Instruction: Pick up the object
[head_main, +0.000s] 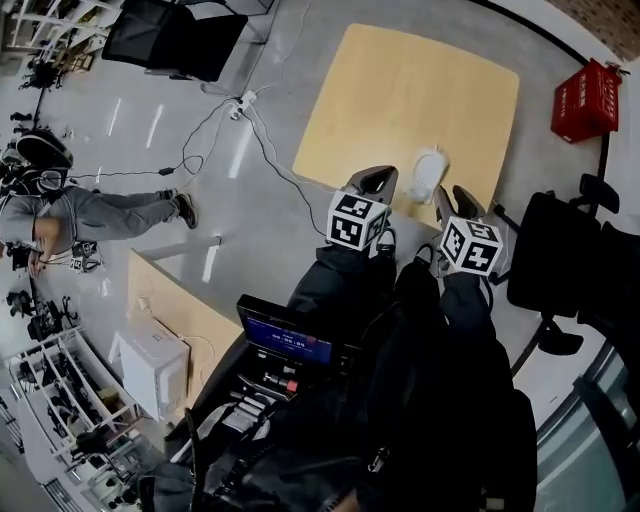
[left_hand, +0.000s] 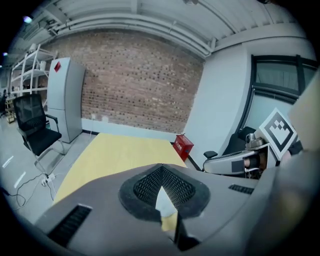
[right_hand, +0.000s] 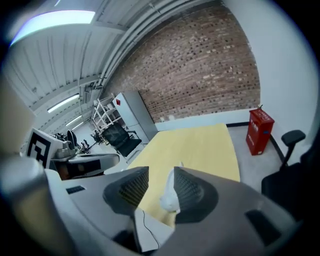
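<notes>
**A:** Start at the left. What is the left hand-held gripper (head_main: 372, 182) doing?

**B:** Its jaws meet at the tips, with only a sliver of gap below them and nothing in them. It hangs over the near edge of the surface (head_main: 400, 90), just left of the white object (head_main: 428, 172). I'd leave it out of the pick, or at most use it as a stop on that side.

**A:** And the object itself?

**B:** It lies on the yellow surface close to the near edge, between the two hand-held grippers, and it seems to touch neither. In the right gripper view it looks soft and crumpled, though I can't tell what it is made of.

**A:** So the right hand-held gripper (head_main: 447, 200) takes it?

**B:** That seems the better choice. Its jaws are parted a little, leaving a narrow, empty gap, and the object shows beyond that gap. I judge the gap too slim for the whole thing. Either widen it first or aim for a raised fold.

**A:** Anything to watch?

**B:** Come in with the object centred between the pads. Lower until the tips nearly meet the surface, then close. If one pad lands first, it could push the object toward the edge. Lift straight up and check that the object comes along.
</notes>
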